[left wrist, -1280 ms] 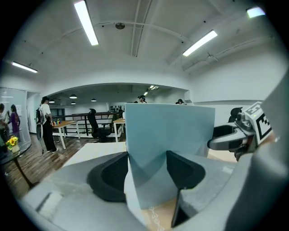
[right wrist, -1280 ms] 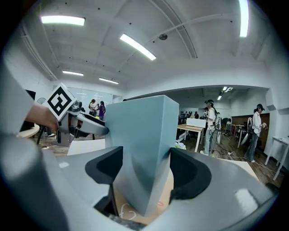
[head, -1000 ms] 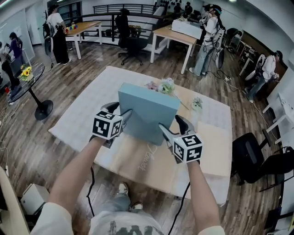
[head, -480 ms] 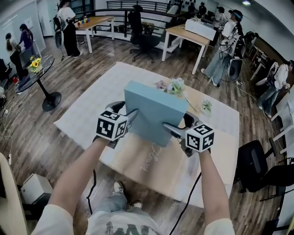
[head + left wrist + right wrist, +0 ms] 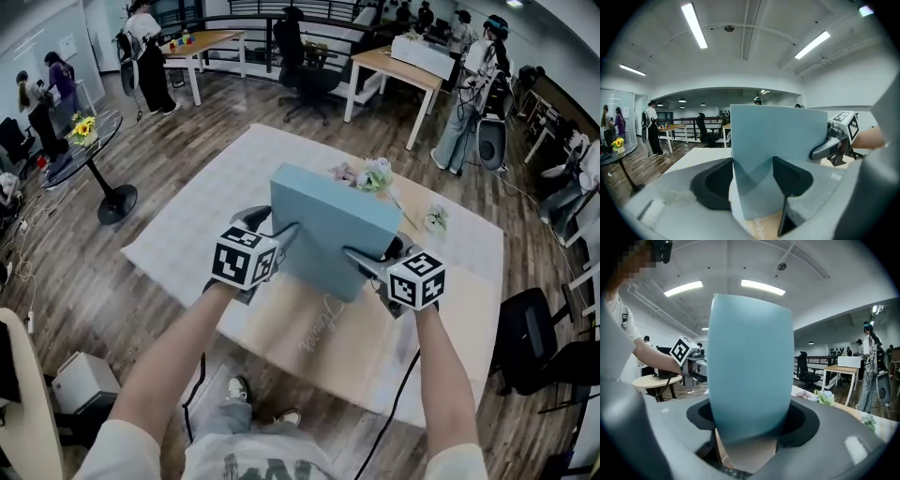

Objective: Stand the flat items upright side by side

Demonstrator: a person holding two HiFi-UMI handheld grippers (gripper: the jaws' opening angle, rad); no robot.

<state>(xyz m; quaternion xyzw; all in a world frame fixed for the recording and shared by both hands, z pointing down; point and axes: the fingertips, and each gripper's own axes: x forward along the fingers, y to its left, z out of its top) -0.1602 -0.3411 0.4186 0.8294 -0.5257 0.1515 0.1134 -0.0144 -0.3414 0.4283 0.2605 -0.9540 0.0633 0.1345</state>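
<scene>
A flat light-blue box (image 5: 328, 230) stands tilted on its edge over the beige mat (image 5: 328, 333), held from both sides. My left gripper (image 5: 272, 228) is shut on its left edge, and in the left gripper view the box (image 5: 778, 140) sits pinched between the dark pads. My right gripper (image 5: 380, 255) holds the right edge. Its jaws have just been closing, with the box (image 5: 750, 362) filling the gap between them. Each gripper view shows the other gripper, the right gripper (image 5: 834, 140) and the left gripper (image 5: 689, 357), at the box's far side.
A white cloth (image 5: 206, 216) covers the low table under the mat. A flower bunch (image 5: 375, 175) and a small sprig (image 5: 435, 218) lie behind the box. A black chair (image 5: 539, 347) stands at the right; a round table (image 5: 84, 141), desks and people stand farther off.
The right gripper has shifted and turned a little along the box's right edge. The left gripper and the box have stayed put; my head view has drifted.
</scene>
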